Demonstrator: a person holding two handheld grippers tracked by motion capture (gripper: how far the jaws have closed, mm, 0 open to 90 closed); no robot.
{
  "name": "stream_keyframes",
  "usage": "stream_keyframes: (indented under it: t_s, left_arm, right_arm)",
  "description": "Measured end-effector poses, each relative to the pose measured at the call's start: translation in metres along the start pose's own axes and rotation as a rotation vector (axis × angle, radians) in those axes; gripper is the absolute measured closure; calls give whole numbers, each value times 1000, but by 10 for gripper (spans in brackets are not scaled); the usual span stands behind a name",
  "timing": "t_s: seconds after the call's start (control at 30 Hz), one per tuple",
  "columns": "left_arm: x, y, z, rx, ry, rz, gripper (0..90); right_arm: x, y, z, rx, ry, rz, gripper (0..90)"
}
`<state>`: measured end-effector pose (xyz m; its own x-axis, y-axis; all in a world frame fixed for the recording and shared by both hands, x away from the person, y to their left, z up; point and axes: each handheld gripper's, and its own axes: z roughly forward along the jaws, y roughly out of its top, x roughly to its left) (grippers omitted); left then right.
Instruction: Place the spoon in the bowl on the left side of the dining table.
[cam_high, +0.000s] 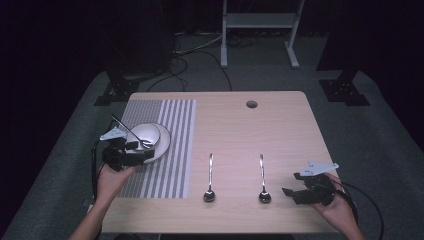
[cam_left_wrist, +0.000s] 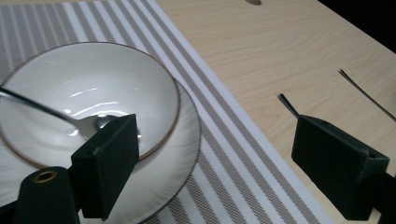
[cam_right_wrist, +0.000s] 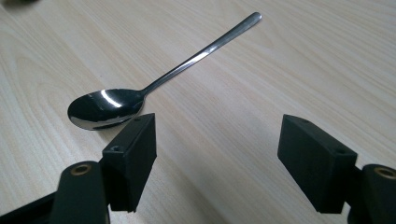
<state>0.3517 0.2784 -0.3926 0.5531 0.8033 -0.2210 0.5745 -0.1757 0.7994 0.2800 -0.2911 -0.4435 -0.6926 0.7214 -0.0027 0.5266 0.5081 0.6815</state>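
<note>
white bowl (cam_left_wrist: 88, 93) with brown rim on plate (cam_left_wrist: 184, 154), spoon (cam_left_wrist: 51, 111) inside, striped placemat (cam_left_wrist: 224, 154), left gripper (cam_left_wrist: 217, 163) jaws apart, right gripper (cam_right_wrist: 217, 158) jaws apart beside shiny steel spoon (cam_right_wrist: 140, 93), no writing readable

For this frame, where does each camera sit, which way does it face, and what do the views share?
High view: above the person's side, looking forward and down on the table; both hands show.
Left gripper view: on the left gripper, facing the bowl on the striped mat; open jaws.
Right gripper view: on the right gripper, facing a spoon; open jaws.
Shared: bowl, spoon.
</note>
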Motion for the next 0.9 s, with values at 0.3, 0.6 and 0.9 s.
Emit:
stream_keyframes:
  t_s: [0.3,0.6,0.9]
  left_arm:
    - [-25,-1,16,52,-58,55,93]
    - [-44,-4,33,100,-72,114,78]
    - [-67,-5,49,99,-124,146,79]
  right_arm:
    - [-1,0,1,0,3,12,268]
    - [-2,-1,-1,-8,6,27,265]
    - [-2,-1,-1,-5,6,28,265]
